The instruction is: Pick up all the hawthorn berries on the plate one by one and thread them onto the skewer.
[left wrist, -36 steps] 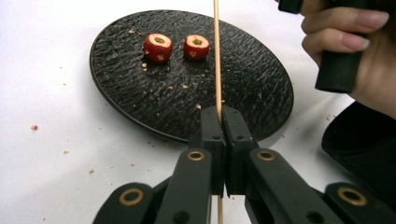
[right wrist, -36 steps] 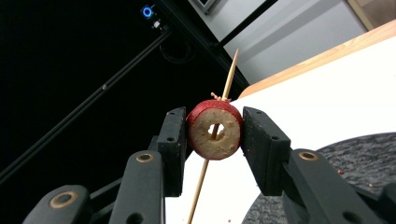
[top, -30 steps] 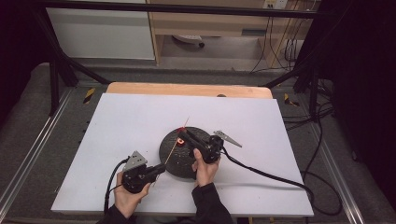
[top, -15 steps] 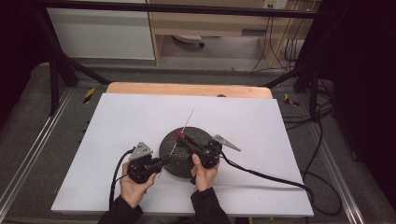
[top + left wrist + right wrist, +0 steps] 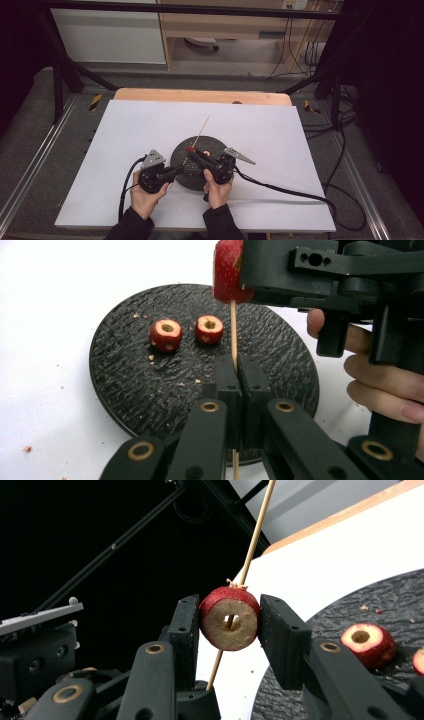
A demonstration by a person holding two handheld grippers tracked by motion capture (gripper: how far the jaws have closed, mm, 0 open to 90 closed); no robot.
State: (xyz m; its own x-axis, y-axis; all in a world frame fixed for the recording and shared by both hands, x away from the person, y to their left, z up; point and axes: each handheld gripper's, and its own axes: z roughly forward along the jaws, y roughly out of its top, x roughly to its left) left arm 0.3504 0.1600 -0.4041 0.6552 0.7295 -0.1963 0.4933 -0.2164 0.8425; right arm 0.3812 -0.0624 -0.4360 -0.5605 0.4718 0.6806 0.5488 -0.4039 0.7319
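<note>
The left tongs [image 5: 239, 371], now moved up beside the right tongs [image 5: 231, 620] at the frame's lower middle, clench a skewer [image 5: 233, 327]. The right tongs grasp a red cored fruit [image 5: 230, 617] already threaded on it, above the plate [image 5: 125, 385]; two fruits likely remain.

Skewer pinched over the black plate

The left gripper [image 5: 235, 371] clamps a thin wooden skewer [image 5: 232, 330] whose tip enters a red fruit piece [image 5: 226, 271] held by the other gripper [image 5: 320, 270]. Two cored red fruit pieces [image 5: 166, 334] sit apart on the round black plate [image 5: 125, 375].
</note>
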